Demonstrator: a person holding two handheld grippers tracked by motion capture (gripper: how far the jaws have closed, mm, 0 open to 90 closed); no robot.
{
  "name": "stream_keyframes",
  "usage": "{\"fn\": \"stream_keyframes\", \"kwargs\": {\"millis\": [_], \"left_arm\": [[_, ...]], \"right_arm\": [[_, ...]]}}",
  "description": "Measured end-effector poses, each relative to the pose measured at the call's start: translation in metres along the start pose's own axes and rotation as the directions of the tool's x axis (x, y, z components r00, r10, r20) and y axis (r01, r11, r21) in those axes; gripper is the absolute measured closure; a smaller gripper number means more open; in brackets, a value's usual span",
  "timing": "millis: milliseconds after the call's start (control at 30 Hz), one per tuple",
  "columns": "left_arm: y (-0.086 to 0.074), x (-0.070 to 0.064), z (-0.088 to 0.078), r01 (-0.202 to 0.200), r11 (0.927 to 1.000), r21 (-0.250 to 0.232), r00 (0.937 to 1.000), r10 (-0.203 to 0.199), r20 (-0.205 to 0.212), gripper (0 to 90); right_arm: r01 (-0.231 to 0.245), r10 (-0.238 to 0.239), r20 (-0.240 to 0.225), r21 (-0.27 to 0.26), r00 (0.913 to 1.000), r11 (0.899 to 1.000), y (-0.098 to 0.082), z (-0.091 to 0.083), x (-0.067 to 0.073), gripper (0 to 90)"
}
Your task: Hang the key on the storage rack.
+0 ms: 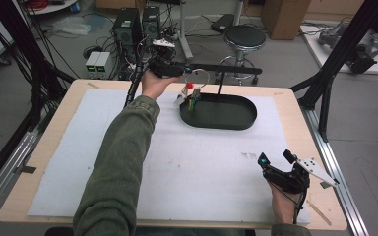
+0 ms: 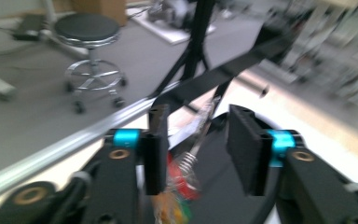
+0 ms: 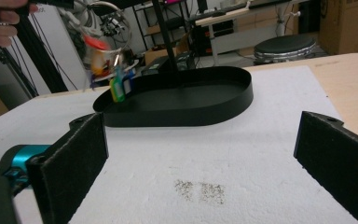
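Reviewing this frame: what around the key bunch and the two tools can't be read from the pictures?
- Key bunch: blurred in the left gripper view, small in the high view; number of tags unclear.
- Whether the bunch hangs free or touches the black tray: its bottom runs off the left gripper view's lower edge.
- Left tool: open around the ring; contact blurred.
- Right tool: open over the white mat.

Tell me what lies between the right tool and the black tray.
Bare white mat with a small dark smudge, in the right gripper view; right tool faces the black tray.
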State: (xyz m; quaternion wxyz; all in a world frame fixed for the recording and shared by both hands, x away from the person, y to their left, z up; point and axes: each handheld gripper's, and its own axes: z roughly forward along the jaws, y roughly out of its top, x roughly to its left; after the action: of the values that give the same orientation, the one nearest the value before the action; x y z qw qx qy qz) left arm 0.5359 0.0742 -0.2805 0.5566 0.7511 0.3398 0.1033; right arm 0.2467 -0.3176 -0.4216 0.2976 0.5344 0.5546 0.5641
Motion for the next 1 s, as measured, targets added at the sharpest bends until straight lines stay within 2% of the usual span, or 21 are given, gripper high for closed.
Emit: {"fn": "stream_keyframes", "kwargs": {"millis": [33, 67, 100, 133, 167, 200, 233, 267, 367, 433, 500, 533, 767, 1000], "left_arm": [[0.000, 0.001, -0.002, 0.026, 0.9996, -0.007, 0.9994, -0.026, 0.022, 52.3], [0.000, 0.002, -0.003, 0.057, 0.9982, -0.021, 0.9974, -0.056, 0.045, 47.8], [0.000, 0.004, -0.004, 0.076, 0.9968, -0.026, 0.9949, -0.074, 0.068, 44.0], [-0.001, 0.004, -0.006, 0.082, 0.9958, -0.040, 0.9941, -0.079, 0.074, 41.6], [-0.003, 0.003, -0.007, 0.079, 0.9954, -0.054, 0.9951, -0.075, 0.064, 34.9], [-0.005, 0.001, -0.009, 0.068, 0.9946, -0.079, 0.9973, -0.065, 0.032, 34.9], [-0.007, 0.000, -0.011, 0.058, 0.9940, -0.093, 0.9983, -0.058, 0.000, 30.2], [-0.009, 0.001, -0.013, 0.059, 0.9941, -0.091, 0.9981, -0.061, -0.013, 27.0], [-0.015, 0.006, -0.016, 0.095, 0.9938, -0.059, 0.9951, -0.096, -0.023, 15.9], [-0.020, 0.009, -0.019, 0.105, 0.9930, -0.053, 0.9941, -0.106, -0.023, 14.1], [-0.024, 0.012, -0.022, 0.120, 0.9915, -0.050, 0.9924, -0.121, -0.023, 11.1], [-0.026, 0.013, -0.023, 0.122, 0.9914, -0.046, 0.9921, -0.123, -0.025, 7.0], [-0.033, 0.013, -0.038, 0.108, 0.9933, -0.042, 0.9935, -0.109, -0.031, 5.9], [-0.041, 0.006, -0.054, 0.086, 0.9958, -0.032, 0.9959, -0.087, -0.026, 5.9]], "right_arm": [[0.002, -0.002, -0.003, 0.004, 1.0000, 1.000, 0.000, 0.001, 0.000, 1.8], [-0.001, 0.001, -0.003, 0.009, 1.0000, 1.000, -0.001, 0.002, 0.000, 1.8], [0.006, -0.006, -0.006, 0.009, 1.0000, 1.000, -0.001, 0.002, 0.001, 1.8], [0.004, -0.003, -0.006, 0.014, 1.0000, 1.000, -0.001, 0.002, 0.001, 1.8], [0.008, -0.008, -0.006, 0.011, 0.9999, 1.000, -0.001, 0.002, 0.001, 1.8], [0.008, -0.008, -0.006, 0.011, 0.9999, 1.000, -0.001, 0.002, 0.001, 1.8], [0.006, -0.006, -0.005, 0.014, 1.0000, 1.000, -0.001, 0.001, 0.002, 1.8], [0.012, -0.012, -0.004, 0.012, 0.9999, 1.000, -0.001, 0.002, 0.001, 1.8], [0.009, -0.009, -0.005, 0.008, 0.9999, 1.000, -0.001, 0.002, 0.001, 1.8], [-0.003, 0.003, -0.005, 0.013, 1.0000, 1.000, -0.001, 0.002, 0.002, 1.8], [0.005, -0.005, -0.005, 0.010, 1.0000, 1.000, -0.001, 0.002, 0.002, 1.8], [0.008, -0.008, -0.004, 0.007, 1.0000, 1.000, -0.001, 0.002, 0.002, 1.8], [0.009, -0.009, -0.004, 0.008, 1.0000, 1.000, -0.001, 0.002, 0.003, 1.8], [0.011, -0.011, -0.006, 0.007, 0.9999, 1.000, 0.000, 0.003, 0.004, 1.8]]}}
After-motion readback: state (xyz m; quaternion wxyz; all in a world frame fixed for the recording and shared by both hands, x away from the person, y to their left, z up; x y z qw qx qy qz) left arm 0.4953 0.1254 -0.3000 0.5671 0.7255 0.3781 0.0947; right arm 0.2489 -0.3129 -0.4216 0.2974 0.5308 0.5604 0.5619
